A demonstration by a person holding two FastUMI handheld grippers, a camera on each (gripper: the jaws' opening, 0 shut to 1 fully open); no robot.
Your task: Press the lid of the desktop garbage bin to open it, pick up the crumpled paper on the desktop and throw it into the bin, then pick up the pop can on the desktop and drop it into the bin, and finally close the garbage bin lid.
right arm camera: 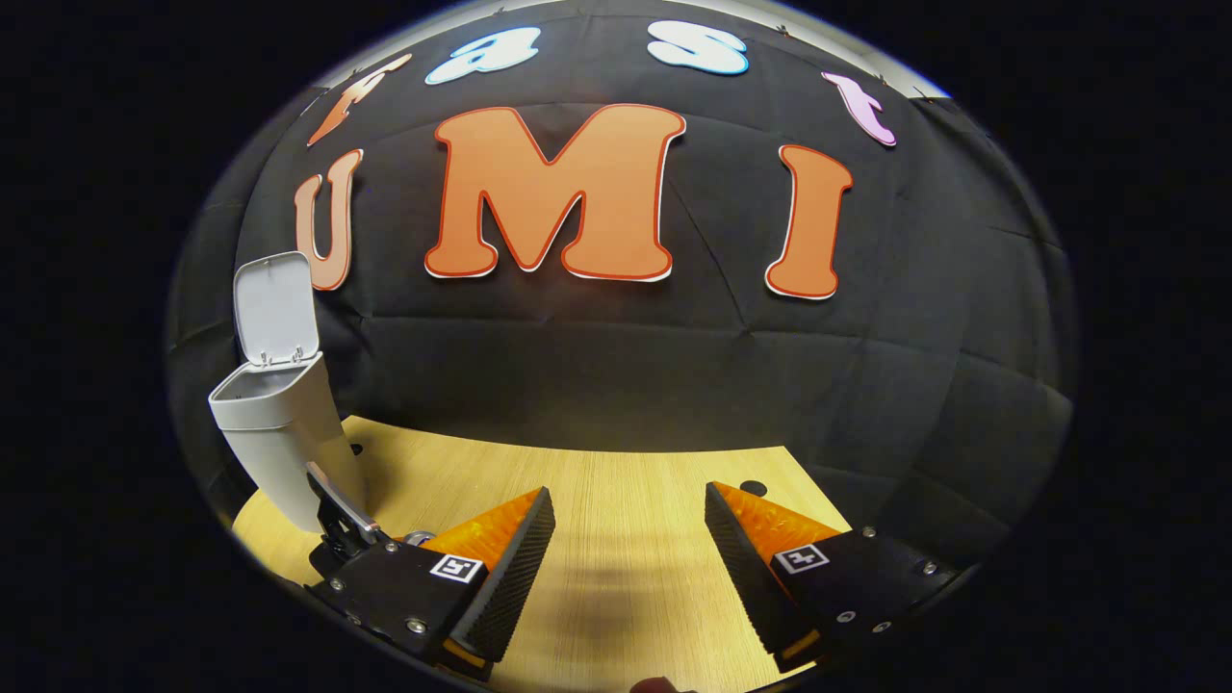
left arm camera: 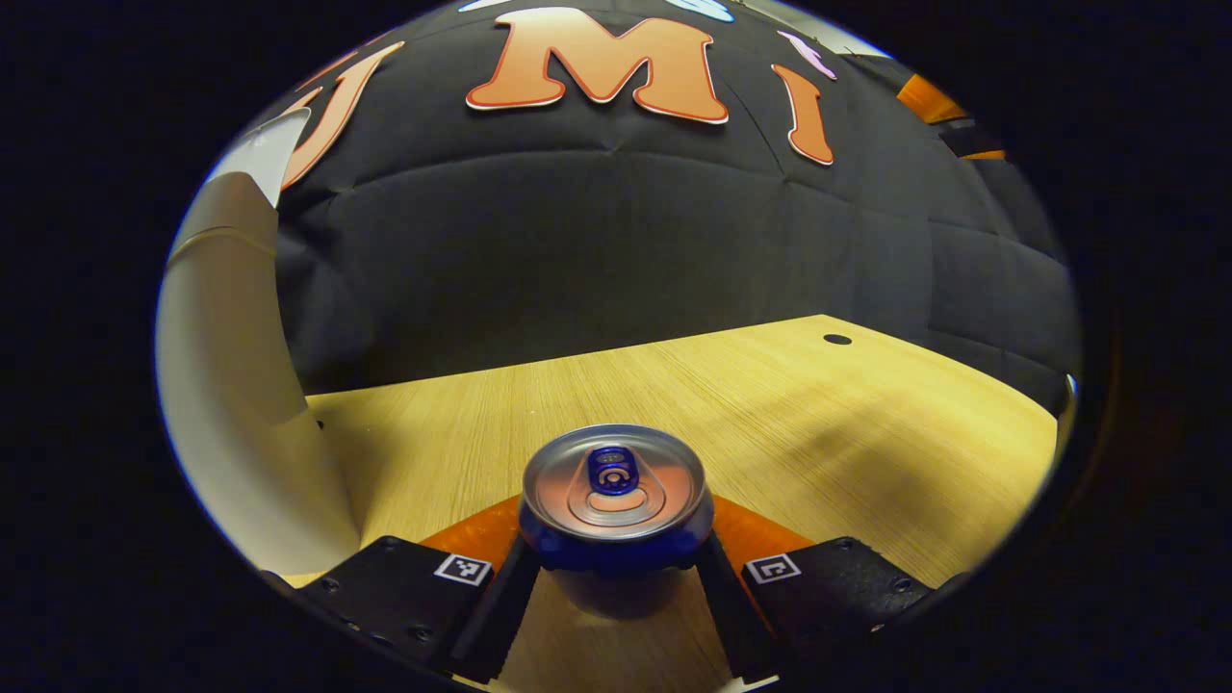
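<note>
Tabletop: a light wooden tabletop (right arm camera: 626,539) with fine grain runs ahead of both pairs of tongs to the black cloth wall; a small dark round hole (left arm camera: 837,339) lies far ahead and to the right of the left tongs.
Bin: a tall white plastic garbage bin (right arm camera: 279,433) stands on the tabletop ahead and to the left of the right tongs, its flat white lid (right arm camera: 276,308) swung up and standing upright behind the open mouth. In the left gripper view its white wall (left arm camera: 231,423) rises close by, left of the left tongs.
Can: a blue pop can with a silver top and blue pull tab (left arm camera: 613,486) stands upright on the tabletop, squarely between the fingers of the left tongs.
Left tongs: the left tongs (left arm camera: 616,577) are narrowed around the can, a finger against each side of its body below the rim.
Right tongs: the right tongs (right arm camera: 630,539) are spread wide over bare tabletop, holding nothing, well to the right of the bin.
</note>
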